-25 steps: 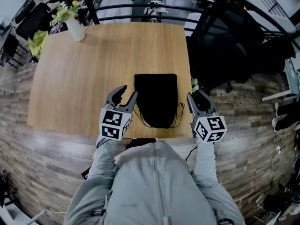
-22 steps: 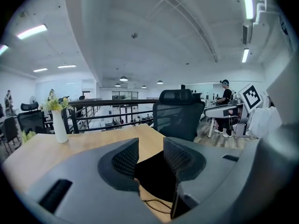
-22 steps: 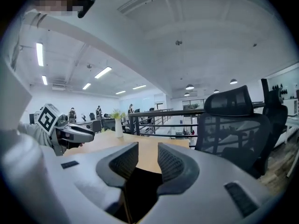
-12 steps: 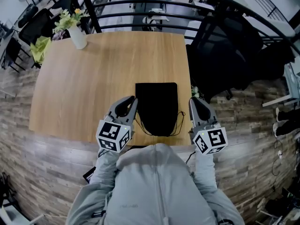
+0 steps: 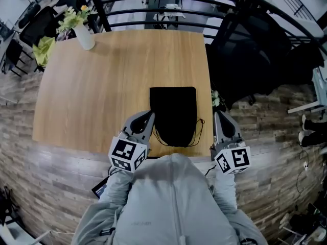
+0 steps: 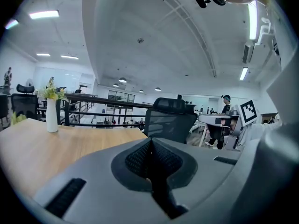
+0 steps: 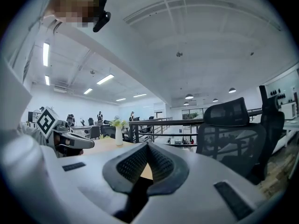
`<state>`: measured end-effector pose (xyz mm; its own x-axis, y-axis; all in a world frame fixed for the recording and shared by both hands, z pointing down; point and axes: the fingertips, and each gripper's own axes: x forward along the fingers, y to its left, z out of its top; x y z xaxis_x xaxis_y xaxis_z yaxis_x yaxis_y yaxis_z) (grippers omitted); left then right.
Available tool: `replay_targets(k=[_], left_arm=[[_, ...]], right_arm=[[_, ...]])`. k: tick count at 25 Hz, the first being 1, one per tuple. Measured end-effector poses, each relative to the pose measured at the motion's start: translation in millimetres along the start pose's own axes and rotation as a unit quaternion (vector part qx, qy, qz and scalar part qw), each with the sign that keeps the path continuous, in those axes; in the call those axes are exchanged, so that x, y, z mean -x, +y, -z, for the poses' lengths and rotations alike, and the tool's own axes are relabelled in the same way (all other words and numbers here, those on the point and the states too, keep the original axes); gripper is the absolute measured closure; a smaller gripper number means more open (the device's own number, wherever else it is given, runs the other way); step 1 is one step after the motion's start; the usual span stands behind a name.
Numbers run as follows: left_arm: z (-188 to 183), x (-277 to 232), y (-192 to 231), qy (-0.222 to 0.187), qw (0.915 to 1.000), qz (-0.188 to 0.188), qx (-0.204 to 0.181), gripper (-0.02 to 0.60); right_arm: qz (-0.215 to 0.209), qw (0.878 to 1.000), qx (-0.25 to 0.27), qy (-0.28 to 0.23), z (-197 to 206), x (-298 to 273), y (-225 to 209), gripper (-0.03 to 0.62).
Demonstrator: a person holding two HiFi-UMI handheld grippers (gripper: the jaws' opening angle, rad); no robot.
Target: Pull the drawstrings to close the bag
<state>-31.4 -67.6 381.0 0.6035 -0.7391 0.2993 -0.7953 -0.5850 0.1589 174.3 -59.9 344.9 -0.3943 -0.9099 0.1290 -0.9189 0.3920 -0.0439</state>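
Note:
A black drawstring bag [image 5: 173,114] lies flat on the wooden table [image 5: 102,86] near its front edge. Its thin drawstrings [image 5: 177,144] loop out at the near end and on the right side. My left gripper [image 5: 148,118] rests just left of the bag's near corner, its jaws shut with nothing seen between them. My right gripper [image 5: 221,117] is to the right of the bag, past the table's right edge, and is also shut and empty. In the left gripper view the left gripper [image 6: 150,142] points level across the table, and in the right gripper view the right gripper [image 7: 148,146] does the same.
A white vase with flowers [image 5: 83,32] stands at the table's far left corner. A black office chair [image 5: 245,55] sits to the right of the table, and a dark railing [image 5: 153,9] runs behind it. A small plant [image 5: 214,99] shows by the right edge.
Both grippers' jaws have gone from open to shut. Both grippers have drawn back a little toward the person, along the bag's sides.

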Motion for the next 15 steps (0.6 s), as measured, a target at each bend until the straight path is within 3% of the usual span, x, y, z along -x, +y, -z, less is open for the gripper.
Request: replay_targets(k=[15], left_arm=[[6.8,8.9,12.4,0.003,0.9998,-0.016,0.015,0.555]], right_arm=[[0.006,1.000,-0.007,0.015,8.5,4.9,-4.1,0.571]])
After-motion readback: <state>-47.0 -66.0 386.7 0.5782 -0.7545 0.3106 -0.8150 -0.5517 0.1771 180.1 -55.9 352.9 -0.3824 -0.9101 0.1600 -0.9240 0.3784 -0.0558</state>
